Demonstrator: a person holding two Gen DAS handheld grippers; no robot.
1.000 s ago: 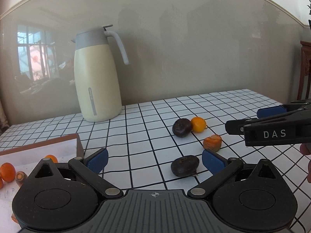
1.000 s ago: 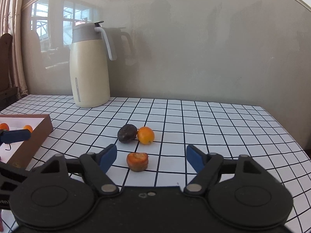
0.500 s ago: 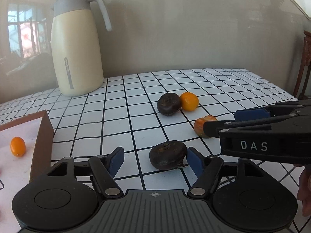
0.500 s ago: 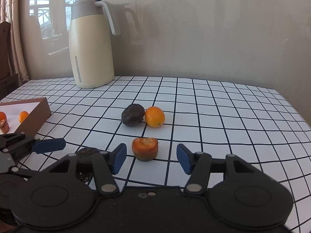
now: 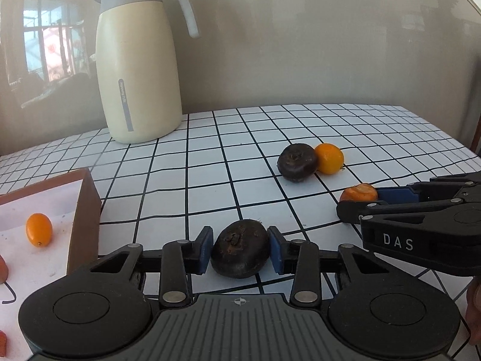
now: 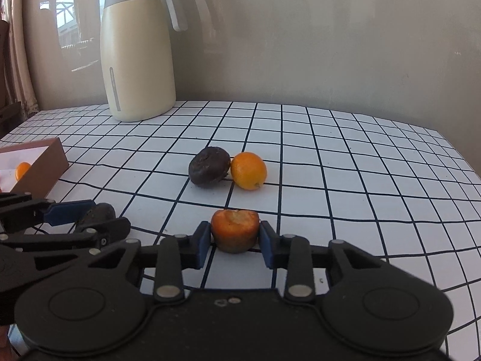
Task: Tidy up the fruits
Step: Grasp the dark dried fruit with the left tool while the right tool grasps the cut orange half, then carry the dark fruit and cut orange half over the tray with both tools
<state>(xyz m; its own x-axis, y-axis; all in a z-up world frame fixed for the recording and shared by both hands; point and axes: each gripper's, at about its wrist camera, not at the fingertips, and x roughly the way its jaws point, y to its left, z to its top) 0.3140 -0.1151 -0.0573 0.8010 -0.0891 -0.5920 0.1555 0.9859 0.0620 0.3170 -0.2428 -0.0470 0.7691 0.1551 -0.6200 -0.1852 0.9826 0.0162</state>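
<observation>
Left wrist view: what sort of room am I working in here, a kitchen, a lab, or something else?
Probably a home dining or living room, not a lab. A cream jug stands on a grid-patterned tablecloth, loose fruit lies about, and the glossy wall reflects a window and what looks like a sofa.

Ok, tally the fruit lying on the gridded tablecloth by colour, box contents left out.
Dark brown: 2, one between the left gripper jaws, one further back.
Orange: 2, a whole one and a bitten-looking one between the right gripper jaws.
Total: 4
</observation>
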